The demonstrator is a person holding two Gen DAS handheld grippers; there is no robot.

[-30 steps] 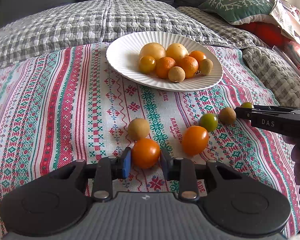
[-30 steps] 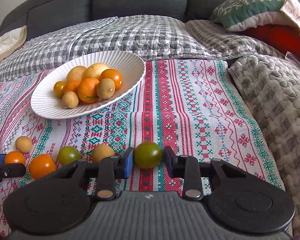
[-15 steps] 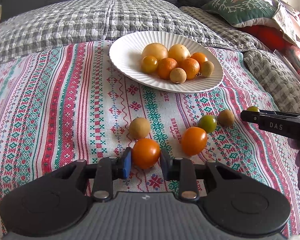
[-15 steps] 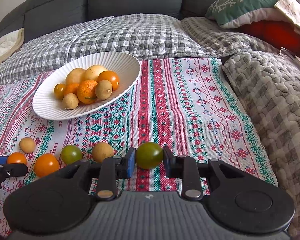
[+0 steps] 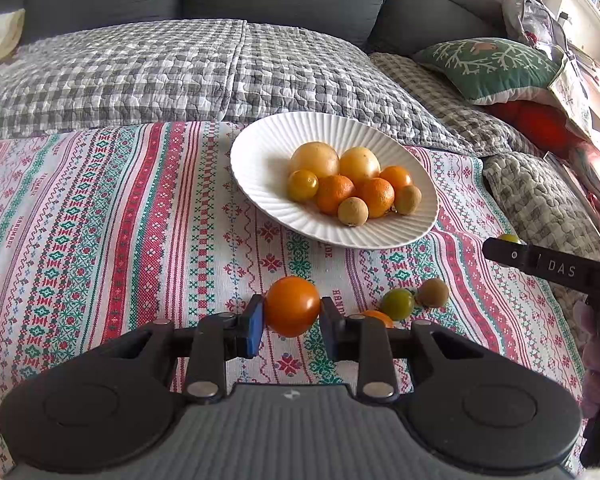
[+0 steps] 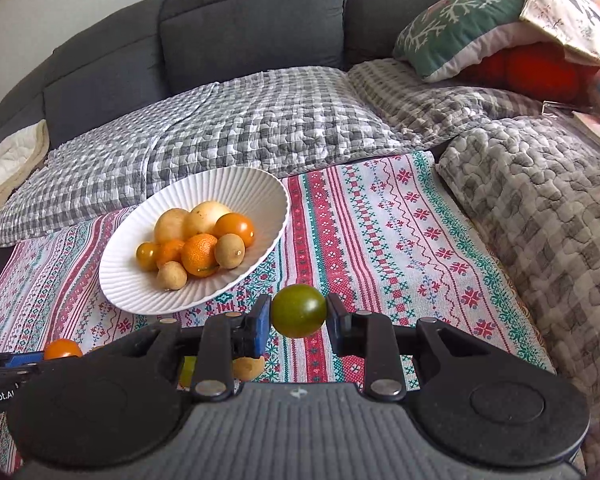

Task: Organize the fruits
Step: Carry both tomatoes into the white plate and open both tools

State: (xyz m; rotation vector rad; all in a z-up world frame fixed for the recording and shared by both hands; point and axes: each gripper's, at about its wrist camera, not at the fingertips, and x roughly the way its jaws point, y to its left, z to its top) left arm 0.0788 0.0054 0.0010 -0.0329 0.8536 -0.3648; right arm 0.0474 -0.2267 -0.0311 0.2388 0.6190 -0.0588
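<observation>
So, nearest first: the left gripper [image 5: 292, 322] has its fingers clamped on an orange tomato [image 5: 291, 306], held clear above the patterned cloth [image 5: 100, 240]. It's basically round, so no real long axis or pointing direction to report. Just at 3 o'clock of it, another orange fruit [image 5: 376, 314] is mostly hidden behind the right-hand finger. A green tomato [image 5: 397, 303] and a brownish round fruit [image 5: 433, 292] sit touching each other, a bit further at 2 o'clock.

Over on the right wrist view, the right gripper [image 6: 299, 320] is closed on a dark green tomato [image 6: 299, 311], also round. Under its left finger a tan fruit [image 6: 248, 367] and a yellow-green sliver peek out, too covered to identify.

Further back, the white ribbed plate [image 5: 260, 152] holds a pile of orange, yellow and tan fruit. Behind that is a grey checked quilt [image 5: 140, 68] and a green cushion [image 5: 488, 64] at 1 o'clock, partly cut off by clutter.
</observation>
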